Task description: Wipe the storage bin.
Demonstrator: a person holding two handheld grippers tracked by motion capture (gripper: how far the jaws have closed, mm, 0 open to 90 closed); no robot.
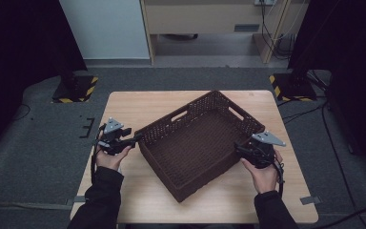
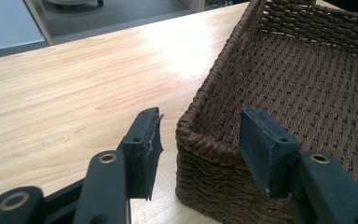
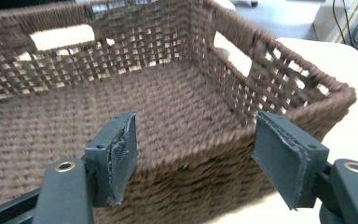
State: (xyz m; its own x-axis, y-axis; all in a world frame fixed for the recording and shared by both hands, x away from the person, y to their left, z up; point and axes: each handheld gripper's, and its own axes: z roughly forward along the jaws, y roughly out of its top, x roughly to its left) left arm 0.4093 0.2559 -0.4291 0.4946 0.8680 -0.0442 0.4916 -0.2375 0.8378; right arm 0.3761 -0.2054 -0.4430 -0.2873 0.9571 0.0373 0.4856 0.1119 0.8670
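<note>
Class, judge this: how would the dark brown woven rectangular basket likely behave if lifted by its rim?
The dark brown woven rectangular basket is probably light: it lies empty, with openwork walls. Its thick braided rim suggests fair stiffness, perhaps slight flexing. The rough weave should resist slipping.

One woven brown basket (image 1: 198, 143), sitting centre frame on one wooden tabletop (image 1: 138, 102). Two claws in play: the left claw (image 1: 134, 139) at the basket's left corner, the right claw (image 1: 238, 147) at its right rim. Two hands, one on each claw.
</note>
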